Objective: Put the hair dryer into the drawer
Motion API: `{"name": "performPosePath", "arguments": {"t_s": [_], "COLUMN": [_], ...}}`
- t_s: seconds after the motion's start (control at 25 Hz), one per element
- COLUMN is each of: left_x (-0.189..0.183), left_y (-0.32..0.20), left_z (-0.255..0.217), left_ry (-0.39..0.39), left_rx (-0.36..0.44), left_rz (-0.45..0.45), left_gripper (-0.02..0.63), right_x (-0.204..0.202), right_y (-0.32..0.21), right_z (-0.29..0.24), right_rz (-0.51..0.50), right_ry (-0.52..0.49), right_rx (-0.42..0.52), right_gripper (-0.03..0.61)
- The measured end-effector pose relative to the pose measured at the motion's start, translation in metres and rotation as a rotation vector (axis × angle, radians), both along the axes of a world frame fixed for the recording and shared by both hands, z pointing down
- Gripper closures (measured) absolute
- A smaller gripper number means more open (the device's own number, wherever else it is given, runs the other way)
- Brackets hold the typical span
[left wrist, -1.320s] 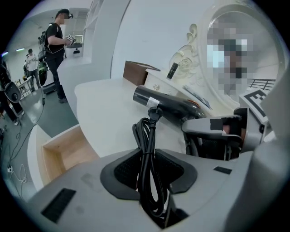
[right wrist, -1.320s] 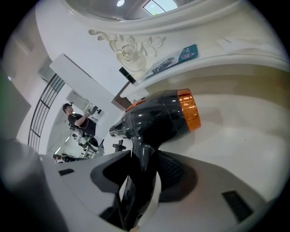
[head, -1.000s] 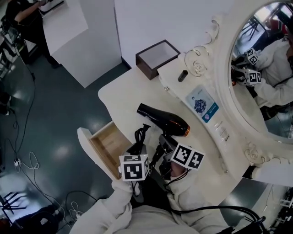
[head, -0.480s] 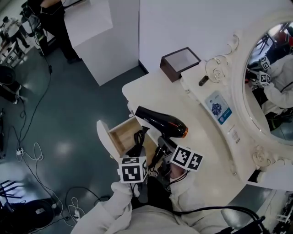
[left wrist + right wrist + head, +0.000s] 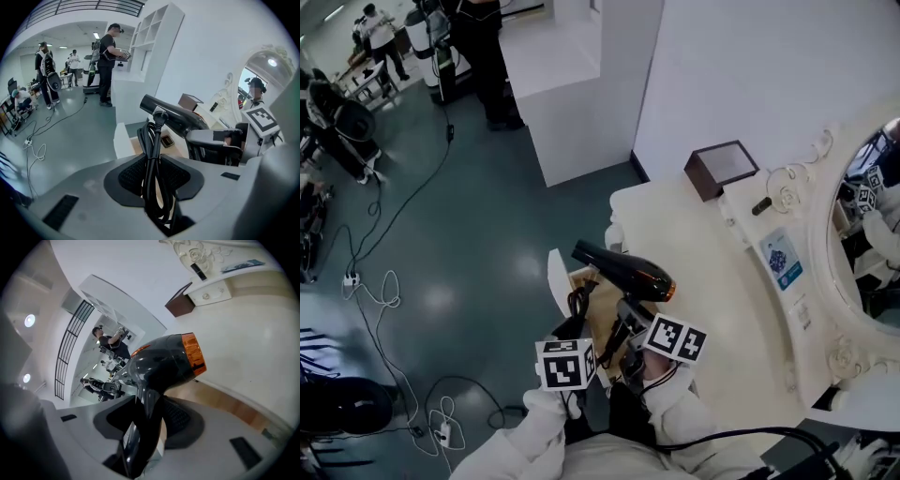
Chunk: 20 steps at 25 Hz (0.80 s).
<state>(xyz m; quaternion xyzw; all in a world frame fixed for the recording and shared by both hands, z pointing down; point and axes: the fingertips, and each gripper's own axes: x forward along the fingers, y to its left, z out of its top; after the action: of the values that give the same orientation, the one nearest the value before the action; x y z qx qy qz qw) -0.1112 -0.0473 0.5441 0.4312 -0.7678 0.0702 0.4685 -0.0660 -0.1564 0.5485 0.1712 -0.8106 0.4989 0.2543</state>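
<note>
The left tool [image 5: 578, 317] is being kept clamped on the bundled cord [image 5: 581, 289], and the right tool [image 5: 623, 323] on the handle of the hair dryer [image 5: 623, 272], as shown in the head view. The dryer, hanging over the table [image 5: 712, 253] top a second ago, is now being held over the open drawer [image 5: 557, 281] pulled out of the table's front edge. Lowering it in is judged to be the step that remains.

In the left gripper view, the looped black cord [image 5: 152, 140] is being pinched between narrowly set jaws of the left tool [image 5: 154, 176]. The dryer's dark barrel [image 5: 173, 115] is being carried just ahead, above the drawer's pale front [image 5: 122, 140].

In the right gripper view, the glossy black handle is being gripped by the right tool [image 5: 147, 423]. The barrel [image 5: 164, 362], ended by an orange ring [image 5: 193, 352], is being held over the drawer's wooden inside [image 5: 234, 406].
</note>
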Motion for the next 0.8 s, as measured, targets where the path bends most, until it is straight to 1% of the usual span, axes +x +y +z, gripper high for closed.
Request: {"name": "performPosePath", "arguments": {"t_s": [0.16, 0.44, 0.6, 0.8], "left_x": [-0.01, -0.02, -0.025, -0.02], "left_y": [0.025, 0.056, 0.064, 0.058], "left_z": [0.003, 0.016, 0.03, 0.046], "left_ry": [0.005, 0.02, 0.04, 0.066], "left_rx": [-0.014, -0.056, -0.084, -0.108], "left_rz": [-0.051, -0.098, -0.108, -0.08], "left_gripper": [0.514, 0.514, 0.514, 0.514], "right_x": [-0.018, -0.037, -0.041, -0.032], "right_y": [0.024, 0.054, 0.062, 0.058], "right_z": [0.005, 0.025, 0.041, 0.063], "right_rz": [-0.06, -0.115, -0.111, -0.067], "right_ry": [0.0, 0.001, 0.006, 0.024], "right_rx": [-0.017, -0.067, -0.106, -0.144], "right_gripper": [0.347, 0.347, 0.347, 0.347]}}
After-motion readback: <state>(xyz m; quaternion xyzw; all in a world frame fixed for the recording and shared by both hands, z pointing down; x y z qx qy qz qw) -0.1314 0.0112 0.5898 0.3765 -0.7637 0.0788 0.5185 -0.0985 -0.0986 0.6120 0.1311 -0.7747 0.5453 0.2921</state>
